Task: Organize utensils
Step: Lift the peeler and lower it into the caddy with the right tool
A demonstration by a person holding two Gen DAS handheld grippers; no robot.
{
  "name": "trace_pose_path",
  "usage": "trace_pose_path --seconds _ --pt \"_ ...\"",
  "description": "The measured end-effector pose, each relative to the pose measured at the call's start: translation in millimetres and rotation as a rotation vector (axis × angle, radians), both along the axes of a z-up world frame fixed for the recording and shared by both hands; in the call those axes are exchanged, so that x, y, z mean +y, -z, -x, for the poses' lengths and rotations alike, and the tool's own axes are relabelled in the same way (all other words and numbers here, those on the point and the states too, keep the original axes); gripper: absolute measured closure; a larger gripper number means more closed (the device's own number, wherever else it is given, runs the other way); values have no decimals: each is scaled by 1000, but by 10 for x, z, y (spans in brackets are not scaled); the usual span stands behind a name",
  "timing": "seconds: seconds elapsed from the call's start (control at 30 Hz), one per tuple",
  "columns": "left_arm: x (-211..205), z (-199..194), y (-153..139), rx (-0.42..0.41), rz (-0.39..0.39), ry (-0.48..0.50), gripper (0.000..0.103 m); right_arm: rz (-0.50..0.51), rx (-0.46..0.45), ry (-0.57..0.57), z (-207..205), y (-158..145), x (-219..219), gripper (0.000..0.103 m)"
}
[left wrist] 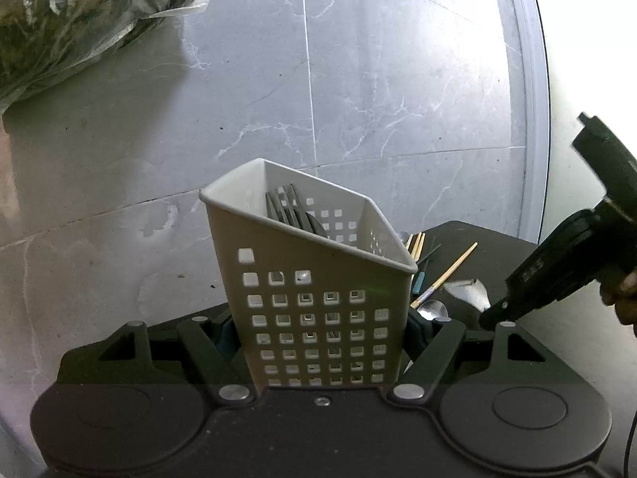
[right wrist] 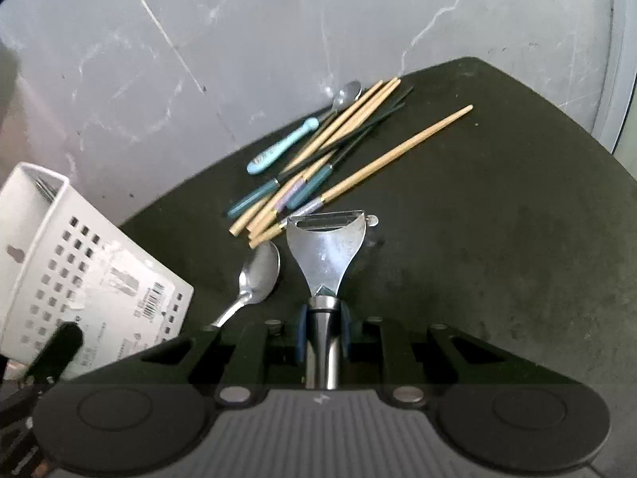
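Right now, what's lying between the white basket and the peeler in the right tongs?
A metal spoon lies on the dark mat between the white basket and the peeler, seen in the right wrist view.

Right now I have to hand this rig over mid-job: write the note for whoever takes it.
Left hand-held gripper: shut on the white caddy, held tilted above the mat.
Right hand-held gripper: shut on the peeler by its steel handle.
Done: forks are already in the caddy.
Left on the dark mat: bare spoon, chopsticks, light blue-handled spoon.
Next, probably: peeler into the caddy, then the rest.
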State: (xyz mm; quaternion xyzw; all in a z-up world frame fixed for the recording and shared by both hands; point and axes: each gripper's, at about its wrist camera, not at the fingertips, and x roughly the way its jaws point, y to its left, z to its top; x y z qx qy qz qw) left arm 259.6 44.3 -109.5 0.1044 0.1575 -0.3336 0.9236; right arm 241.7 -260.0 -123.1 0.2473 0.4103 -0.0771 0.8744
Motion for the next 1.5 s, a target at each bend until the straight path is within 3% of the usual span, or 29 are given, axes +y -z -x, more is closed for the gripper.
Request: trace_pose_path --seconds 0.13,0.4,0.57,0.73,1.2,1.27,1.4,1.5 --pt "8 -1 -2 -1 0 8 26 2 -156 -15 160 -280 0 85" --pt "24 -14 3 -2 1 20 26 -34 -637 -214 246 -1119 316 85" --pt "20 -29 -3 -2 -3 25 26 -49 -796 -346 -52 -1243 534 84" --pt "14 -33 3 -2 -1 23 26 -33 -790 -428 -308 -1079 696 84" --pt "7 14 9 -7 1 14 26 99 -709 -510 -118 -730 861 80" --pt "8 12 8 -7 1 14 26 107 -695 -511 -90 -750 846 56" --pt "9 15 7 -4 1 12 26 94 -660 -514 -18 -866 755 49" --pt "15 2 1 -1 5 9 26 83 -656 -406 142 -983 566 33"
